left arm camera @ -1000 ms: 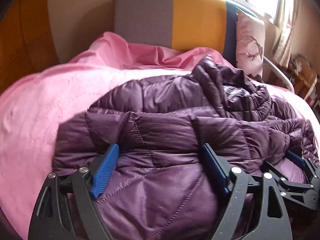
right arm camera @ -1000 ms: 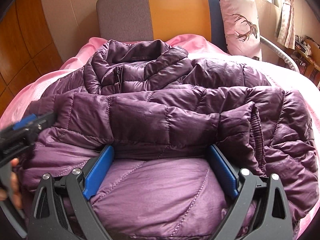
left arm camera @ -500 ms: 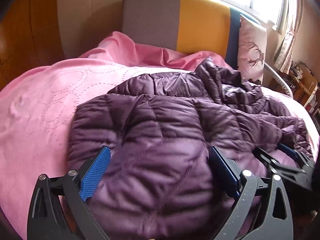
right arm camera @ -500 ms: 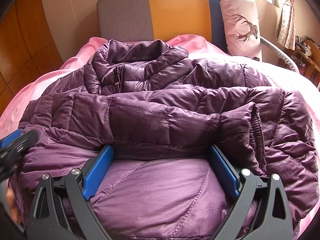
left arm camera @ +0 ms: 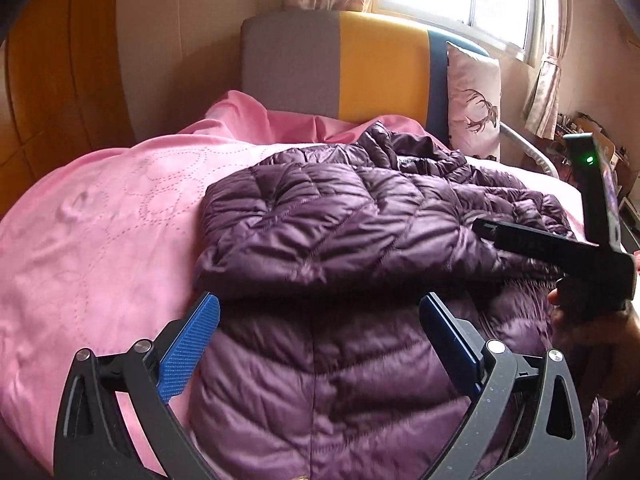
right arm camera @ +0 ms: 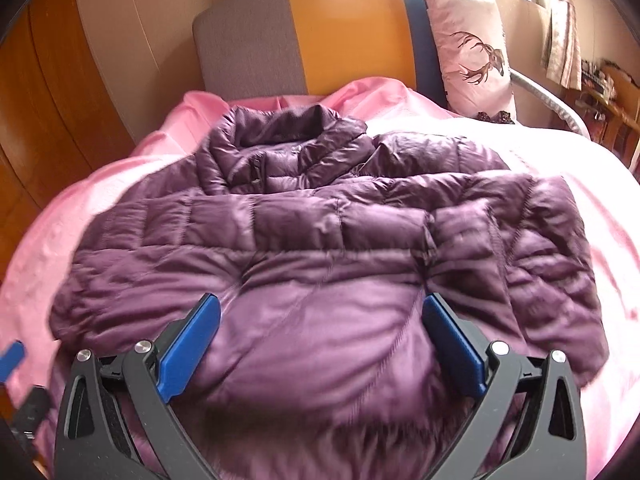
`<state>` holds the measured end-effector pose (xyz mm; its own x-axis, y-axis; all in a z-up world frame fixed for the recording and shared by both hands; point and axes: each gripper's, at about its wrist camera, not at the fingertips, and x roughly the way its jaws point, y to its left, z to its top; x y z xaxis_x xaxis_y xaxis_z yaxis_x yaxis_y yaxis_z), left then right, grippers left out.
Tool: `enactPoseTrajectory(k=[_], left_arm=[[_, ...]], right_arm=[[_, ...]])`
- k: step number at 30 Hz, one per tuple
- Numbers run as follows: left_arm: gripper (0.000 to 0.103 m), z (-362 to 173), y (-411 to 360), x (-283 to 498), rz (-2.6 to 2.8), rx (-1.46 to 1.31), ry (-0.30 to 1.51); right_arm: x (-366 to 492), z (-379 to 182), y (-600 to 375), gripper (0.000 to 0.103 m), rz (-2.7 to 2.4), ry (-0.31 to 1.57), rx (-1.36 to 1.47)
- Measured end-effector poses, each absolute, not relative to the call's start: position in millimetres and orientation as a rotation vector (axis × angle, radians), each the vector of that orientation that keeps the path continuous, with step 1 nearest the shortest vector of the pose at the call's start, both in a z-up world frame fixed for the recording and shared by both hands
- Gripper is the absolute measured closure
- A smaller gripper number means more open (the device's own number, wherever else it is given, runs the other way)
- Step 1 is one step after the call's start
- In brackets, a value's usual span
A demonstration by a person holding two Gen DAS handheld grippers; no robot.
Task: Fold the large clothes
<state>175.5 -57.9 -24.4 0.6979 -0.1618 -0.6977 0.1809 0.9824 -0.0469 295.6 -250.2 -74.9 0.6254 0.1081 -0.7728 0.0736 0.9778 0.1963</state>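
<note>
A purple quilted down jacket (left arm camera: 360, 232) lies on a pink bedspread (left arm camera: 100, 220), its sleeves folded across the body and its collar toward the headboard; it also shows in the right wrist view (right arm camera: 320, 240). My left gripper (left arm camera: 320, 336) is open, its blue pads on either side of the jacket's near hem, holding nothing. My right gripper (right arm camera: 320, 336) is open over the near hem too. The right gripper's body shows at the right of the left wrist view (left arm camera: 560, 248), held by a hand.
A grey, yellow and blue headboard (right arm camera: 320, 36) stands at the far end of the bed. A deer-print pillow (right arm camera: 468, 48) leans against it at the right. Wooden panelling (right arm camera: 52, 80) runs along the left. A cluttered wooden shelf (right arm camera: 608, 92) is at the far right.
Both grippers have pulled back and risen from the jacket. The jacket's near part now lies flatter and more of the pink bedspread shows around it.
</note>
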Motion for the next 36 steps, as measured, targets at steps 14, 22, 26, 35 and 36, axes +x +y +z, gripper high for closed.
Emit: enactPoseTrajectory(k=[14,22,26,35,36], left_arm=[[0.004,-48,-34,124,-0.179,0.027,0.822],[0.004,-70,-17,107,-0.163,0.014,0.88],[0.004,-77,-7,98,-0.17,-0.008,0.895],[0.004,-73,31,62,-0.251,-0.098,0.943],[0.004,-74,38,58,-0.263,-0.118,0.963]], right_arm=[[184,-64,-297,0.002,-0.059,0.931,0.26],[130,-77,-334,0.002,-0.117,0.975,0.294],[101,-82,-339,0.002,-0.099,0.967,0.307],[45,-80,-336,0.002,-0.015,1.001,0.354],[37,-81,-336,0.002,0.0,1.013,0.366]])
